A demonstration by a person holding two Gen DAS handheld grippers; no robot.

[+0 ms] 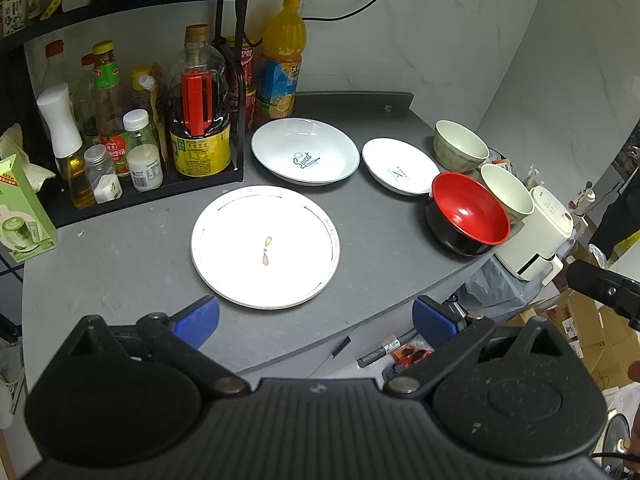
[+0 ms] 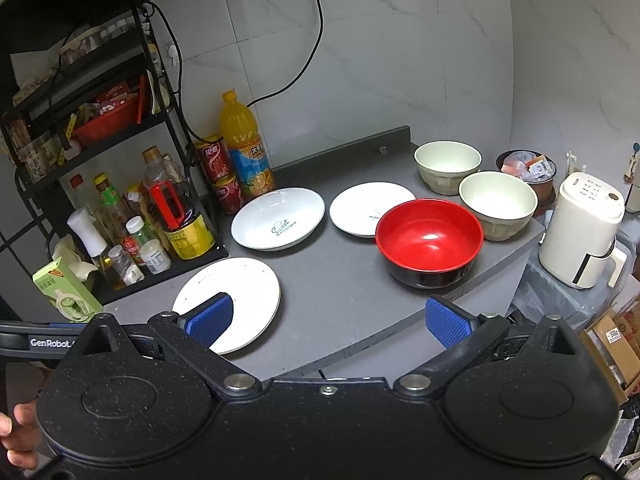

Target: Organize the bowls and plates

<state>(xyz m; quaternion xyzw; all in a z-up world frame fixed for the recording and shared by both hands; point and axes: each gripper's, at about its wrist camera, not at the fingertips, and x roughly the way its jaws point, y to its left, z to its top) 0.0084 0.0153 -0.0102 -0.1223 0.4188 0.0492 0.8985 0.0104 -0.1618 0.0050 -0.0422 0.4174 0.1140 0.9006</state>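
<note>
Grey desk (image 1: 132,256) carries plates and bowls spread singly, ready for stacking; left gripper (image 1: 316,320) and right gripper (image 2: 328,318) hover empty, fingers apart.

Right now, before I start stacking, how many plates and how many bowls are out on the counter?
Plates: 3 (flat white plate, "Sweet" plate, small white plate)
Bowls: 3 (red bowl, near cream bowl, far cream bowl)
Total: 6
</note>
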